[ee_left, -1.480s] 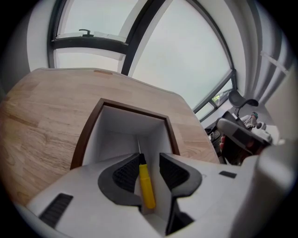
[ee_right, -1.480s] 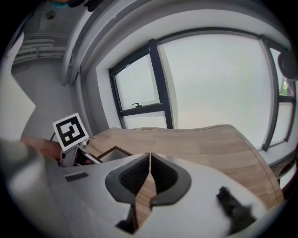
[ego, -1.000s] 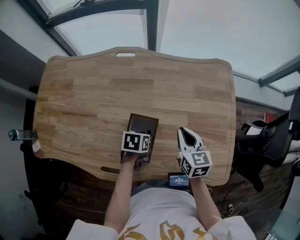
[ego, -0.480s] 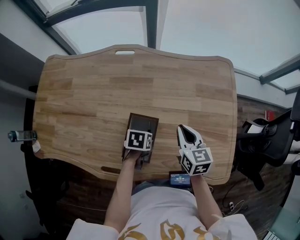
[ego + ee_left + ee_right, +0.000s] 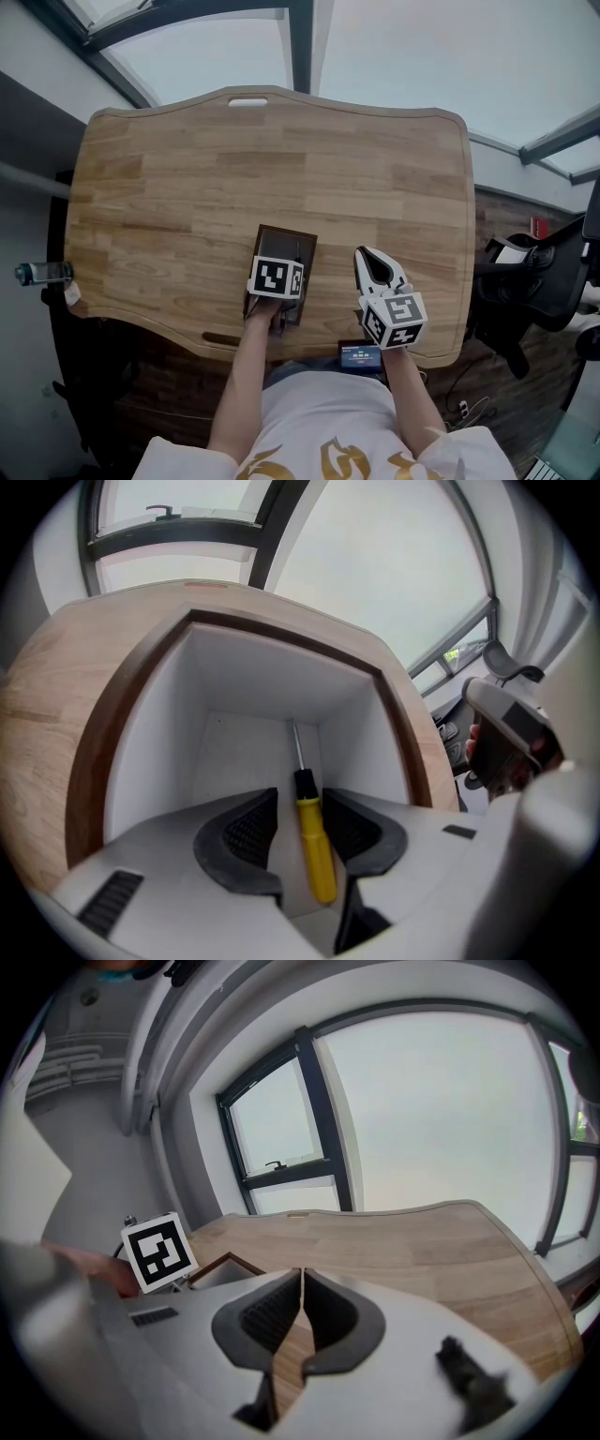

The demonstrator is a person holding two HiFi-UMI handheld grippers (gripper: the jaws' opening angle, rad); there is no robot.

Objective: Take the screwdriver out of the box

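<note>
While low in the box [image 5: 244, 682], yellow screwdriver [image 5: 316, 847] between parted left tongs [image 5: 298, 808]; right tongs [image 5: 301, 1286] closed, empty.

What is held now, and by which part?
Nothing yet. The left gripper is open around the screwdriver handle in the box; the right gripper is shut, empty.
</note>
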